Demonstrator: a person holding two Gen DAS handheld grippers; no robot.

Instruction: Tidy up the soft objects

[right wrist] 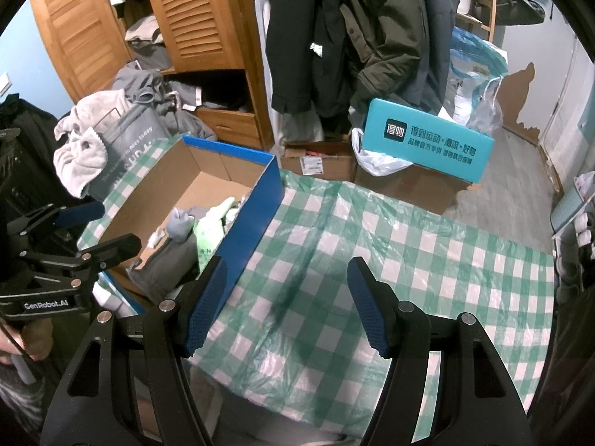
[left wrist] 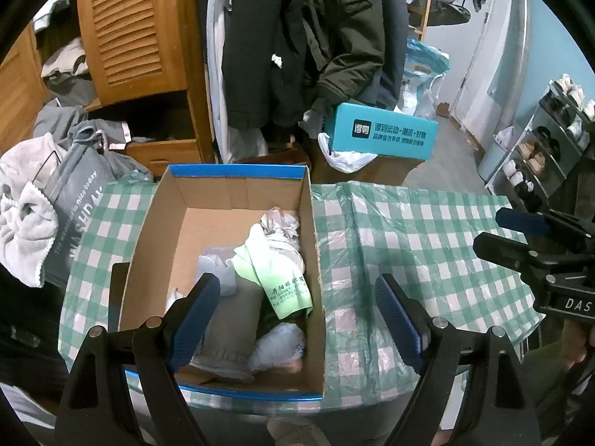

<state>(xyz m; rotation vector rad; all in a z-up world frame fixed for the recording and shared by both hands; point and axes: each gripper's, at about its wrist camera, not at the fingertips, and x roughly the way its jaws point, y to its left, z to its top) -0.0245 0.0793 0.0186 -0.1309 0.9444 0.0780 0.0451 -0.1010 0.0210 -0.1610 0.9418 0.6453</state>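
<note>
An open cardboard box [left wrist: 156, 245] with blue outer walls sits on the green checked tablecloth [left wrist: 409, 245]. It holds soft things: a light green cloth [left wrist: 277, 275] with printed text, a grey garment [left wrist: 230, 316], crumpled plastic bags [left wrist: 279, 345]. My left gripper [left wrist: 297, 316] is open and empty above the box's near end. My right gripper [right wrist: 288, 304] is open and empty over bare tablecloth [right wrist: 409, 260], to the right of the box [right wrist: 256, 208]. The right gripper also shows in the left wrist view [left wrist: 520, 238], and the left one shows in the right wrist view [right wrist: 81, 230].
A grey bag [left wrist: 74, 200] with a pale towel [left wrist: 26, 223] over it stands left of the table. Behind are a wooden wardrobe [left wrist: 137, 26], hanging coats [left wrist: 297, 37], a teal box [left wrist: 383, 133] on cartons, and a shoe rack [left wrist: 546, 141] at the right.
</note>
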